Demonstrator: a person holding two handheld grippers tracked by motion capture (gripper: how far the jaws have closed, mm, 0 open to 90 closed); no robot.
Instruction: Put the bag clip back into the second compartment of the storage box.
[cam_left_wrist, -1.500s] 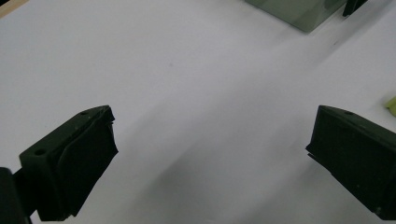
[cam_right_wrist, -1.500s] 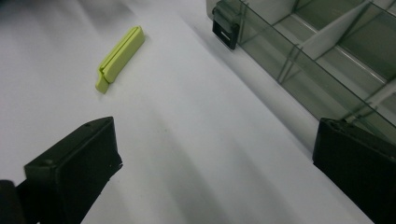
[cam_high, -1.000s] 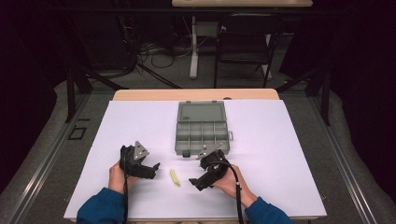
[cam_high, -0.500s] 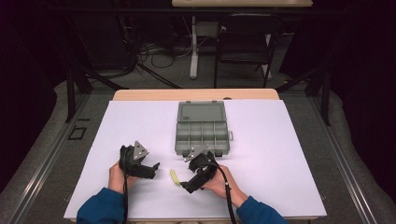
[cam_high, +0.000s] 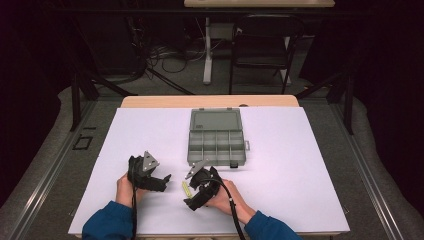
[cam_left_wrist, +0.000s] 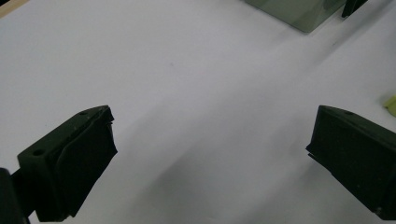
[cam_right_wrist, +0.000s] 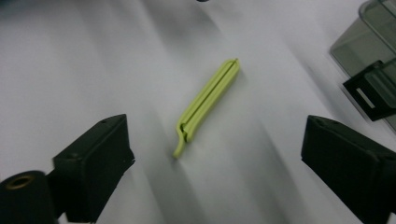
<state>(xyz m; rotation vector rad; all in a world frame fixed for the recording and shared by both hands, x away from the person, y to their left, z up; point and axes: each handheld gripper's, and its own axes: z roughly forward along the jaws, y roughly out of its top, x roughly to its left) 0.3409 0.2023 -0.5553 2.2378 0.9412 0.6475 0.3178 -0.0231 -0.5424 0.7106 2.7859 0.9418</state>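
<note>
At the left of the high view, the left gripper rests low over the white worktop, held in the person's left hand, with a blue sleeve coming in from the bottom edge. A grey three-cornered plate sits on top of it and its cable runs back toward the person. In the left gripper view its jaws stand wide apart with nothing but bare white worktop between them; a sliver of the yellow-green clip shows at the right edge, beyond the right-hand jaw.

Toward the middle, the yellow-green clip lies flat on the worktop, between the two grippers and just in front of the grey compartment box. In the right gripper view the clip is a long, slim, folded piece with a small curved tail at its near end, lying slantwise and untouched.

Next to it, the right gripper is angled down toward the clip, held in the person's right hand. Its jaws are spread wide, and the clip lies in the gap between them, clear of both.

Behind, the compartment box stands open, its lid laid back away from the person and its divided tray nearer. One corner of it, with a black latch, appears at the upper right of the right gripper view.
</note>
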